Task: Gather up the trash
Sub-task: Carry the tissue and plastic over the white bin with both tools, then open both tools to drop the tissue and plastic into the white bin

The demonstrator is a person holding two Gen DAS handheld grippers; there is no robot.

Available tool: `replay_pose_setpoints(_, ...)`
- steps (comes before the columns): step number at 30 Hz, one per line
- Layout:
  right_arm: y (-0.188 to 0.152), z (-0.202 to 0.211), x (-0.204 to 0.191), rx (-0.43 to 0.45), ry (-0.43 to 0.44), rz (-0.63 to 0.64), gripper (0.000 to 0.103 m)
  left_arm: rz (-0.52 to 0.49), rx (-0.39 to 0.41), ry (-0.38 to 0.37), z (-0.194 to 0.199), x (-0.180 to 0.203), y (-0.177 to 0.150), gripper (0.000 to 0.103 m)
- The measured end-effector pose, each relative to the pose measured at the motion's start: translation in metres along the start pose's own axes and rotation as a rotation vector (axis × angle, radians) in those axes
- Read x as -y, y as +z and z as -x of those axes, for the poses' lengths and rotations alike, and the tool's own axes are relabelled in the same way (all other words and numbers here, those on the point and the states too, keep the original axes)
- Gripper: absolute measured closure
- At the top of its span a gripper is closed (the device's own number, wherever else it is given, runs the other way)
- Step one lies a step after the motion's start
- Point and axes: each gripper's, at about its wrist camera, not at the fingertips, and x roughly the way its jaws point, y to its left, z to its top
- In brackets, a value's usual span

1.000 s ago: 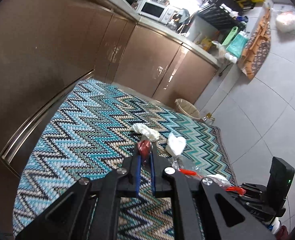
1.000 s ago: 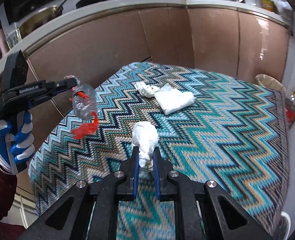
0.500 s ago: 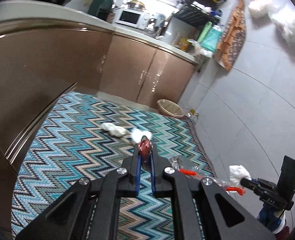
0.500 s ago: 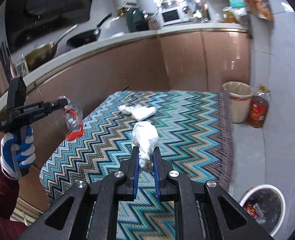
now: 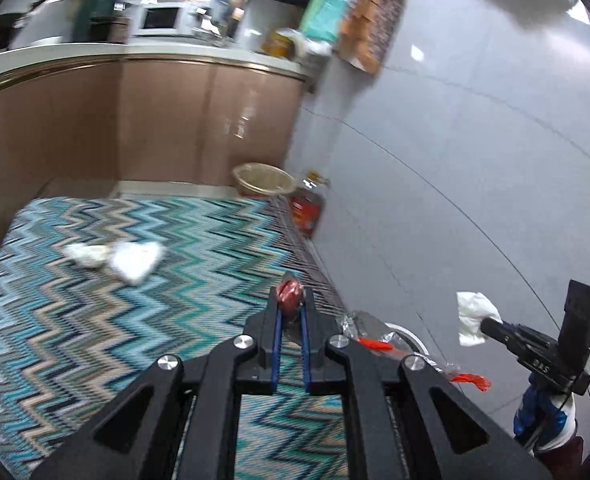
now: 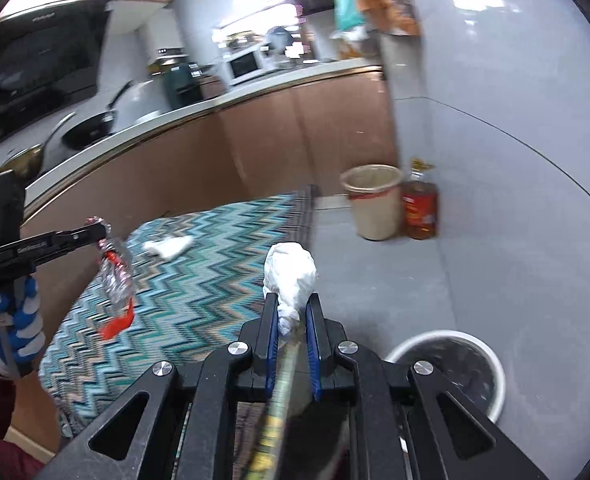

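My left gripper [image 5: 289, 300] is shut on a crushed clear plastic bottle with a red cap and red label; the cap [image 5: 289, 295] shows between the fingers, and the bottle [image 6: 115, 276] hangs from that gripper [image 6: 95, 232] in the right wrist view. My right gripper [image 6: 291, 308] is shut on a crumpled white tissue wad [image 6: 291, 274], also seen from the left wrist view [image 5: 473, 318]. Both are held in the air. A round white trash bin [image 6: 455, 368] stands on the grey floor at lower right. Two white tissue pieces [image 5: 115, 258] lie on the zigzag rug [image 5: 95, 320].
A beige waste basket [image 6: 373, 200] and an oil bottle [image 6: 419, 208] stand by the brown cabinets [image 6: 295, 140]. The rug's edge runs beside the grey tile floor [image 6: 495, 260]. The counter holds a microwave [image 6: 245, 64] and pans.
Both grippers have lifted and swung right, away from the rug toward the grey floor. The white trash bin has come into the right wrist view. Both still hold their items.
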Motion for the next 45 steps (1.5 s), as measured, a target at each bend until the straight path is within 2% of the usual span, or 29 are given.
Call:
replay_pose_setpoints(5, -0.013, -0.004, 0.051, -0.020, -0.114, -0.081, 0.090, -0.126, -0.083, -0.048, -0.060, 0.069, 0.000, 0.096)
replay_pose_setpoints(9, -0.028, -0.015, 0.096, -0.061, -0.183, -0.170, 0.090, -0.206, -0.110, -0.040, -0.111, 0.119, -0.006, 0.096)
replay_pose_setpoints(14, -0.049, -0.025, 0.141, -0.114, -0.232, -0.253, 0.090, -0.303, -0.162, -0.014, -0.175, 0.172, -0.024, 0.096)
replay_pose_setpoints(19, -0.066, -0.037, 0.168, -0.171, -0.264, -0.290, 0.089, -0.358, -0.215, -0.021, -0.223, 0.205, -0.043, 0.096)
replay_pose_setpoints(25, -0.075, -0.050, 0.188, -0.208, -0.285, -0.315, 0.088, -0.400, -0.272, -0.024, -0.261, 0.226, -0.061, 0.096)
replay_pose_setpoints(36, -0.088, -0.071, 0.207, -0.257, -0.303, -0.337, 0.088, -0.469, -0.348, 0.040, -0.305, 0.235, -0.086, 0.095)
replay_pose_setpoints(40, -0.090, -0.075, 0.209, -0.264, -0.314, -0.342, 0.083, -0.474, -0.366, 0.055, -0.313, 0.240, -0.092, 0.093)
replay_pose_setpoints(43, -0.091, -0.075, 0.209, -0.265, -0.327, -0.344, 0.072, -0.475, -0.374, 0.050, -0.320, 0.243, -0.094, 0.093)
replay_pose_setpoints(45, -0.091, -0.075, 0.210, -0.265, -0.332, -0.347, 0.068, -0.476, -0.381, 0.045, -0.323, 0.245, -0.094, 0.093)
